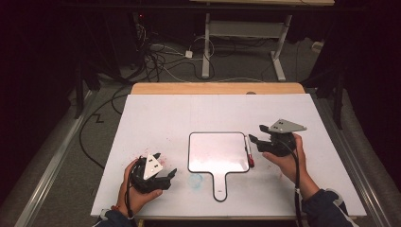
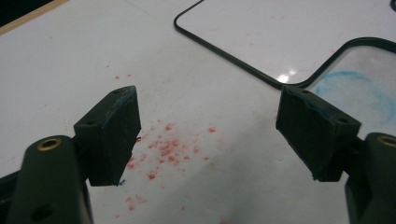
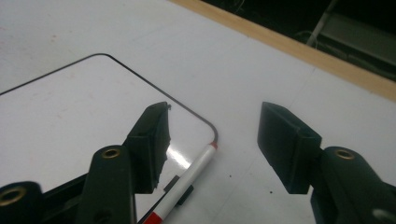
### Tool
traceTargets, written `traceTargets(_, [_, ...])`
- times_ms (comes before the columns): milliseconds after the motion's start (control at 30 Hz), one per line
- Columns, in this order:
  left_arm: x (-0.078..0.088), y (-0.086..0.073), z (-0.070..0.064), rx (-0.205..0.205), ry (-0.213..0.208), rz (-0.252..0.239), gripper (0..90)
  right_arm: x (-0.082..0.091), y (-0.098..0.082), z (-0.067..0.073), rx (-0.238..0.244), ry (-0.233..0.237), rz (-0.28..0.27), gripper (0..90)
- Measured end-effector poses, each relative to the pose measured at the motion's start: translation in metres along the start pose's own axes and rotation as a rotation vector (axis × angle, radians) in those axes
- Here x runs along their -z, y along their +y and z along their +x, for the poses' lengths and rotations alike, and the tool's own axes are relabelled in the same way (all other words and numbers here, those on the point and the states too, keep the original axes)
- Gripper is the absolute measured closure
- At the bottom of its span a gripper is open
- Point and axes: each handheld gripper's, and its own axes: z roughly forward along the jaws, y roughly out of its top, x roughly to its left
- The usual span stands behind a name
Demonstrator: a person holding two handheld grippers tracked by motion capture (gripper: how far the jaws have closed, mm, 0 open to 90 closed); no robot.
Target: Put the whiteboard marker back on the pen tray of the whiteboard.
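A small whiteboard (image 1: 217,151) with a black rim and a handle lies on the white table; it also appears as the whiteboard (image 3: 70,116) and the whiteboard (image 2: 280,32). A white marker with red ends (image 1: 248,151) lies along its right edge, seen closer as the marker (image 3: 187,182). My right gripper (image 1: 256,134) hovers just right of the marker, open, nothing between its jaws; in the right gripper view the right gripper (image 3: 212,140) stands above the marker. My left gripper (image 1: 165,166) rests left of the handle, open and empty, seen as the left gripper (image 2: 208,133).
Red ink specks (image 2: 163,149) dot the table between the left jaws, and a blue smudge (image 1: 196,179) lies beside the handle. The wooden table edge (image 1: 217,88) runs along the back. Cables and a desk frame (image 1: 246,42) stand on the floor beyond.
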Motion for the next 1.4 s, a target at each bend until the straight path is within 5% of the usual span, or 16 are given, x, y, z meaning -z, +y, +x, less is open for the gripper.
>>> traceTargets(300, [0.002,0.001,0.004,0.005,0.021,-0.011,21.2,0.040,-0.009,0.008,0.060,0.006,-0.074,30.2])
traceTargets(500, [0.000,0.002,0.002,-0.027,0.013,-0.005,21.0,0.052,-0.027,0.014,0.117,-0.020,-0.078,27.2])
traceTargets(700, [0.000,0.001,0.000,-0.066,0.011,0.003,20.9,0.068,-0.054,0.009,0.111,-0.025,-0.077,26.4])
traceTargets(1033, [0.002,0.001,-0.001,-0.083,0.017,-0.007,20.6,0.064,-0.091,0.016,0.108,-0.012,0.008,25.8])
traceTargets(1400, [0.001,-0.001,-0.003,-0.089,0.004,0.004,20.6,0.071,-0.086,0.022,0.105,0.003,-0.052,25.8])
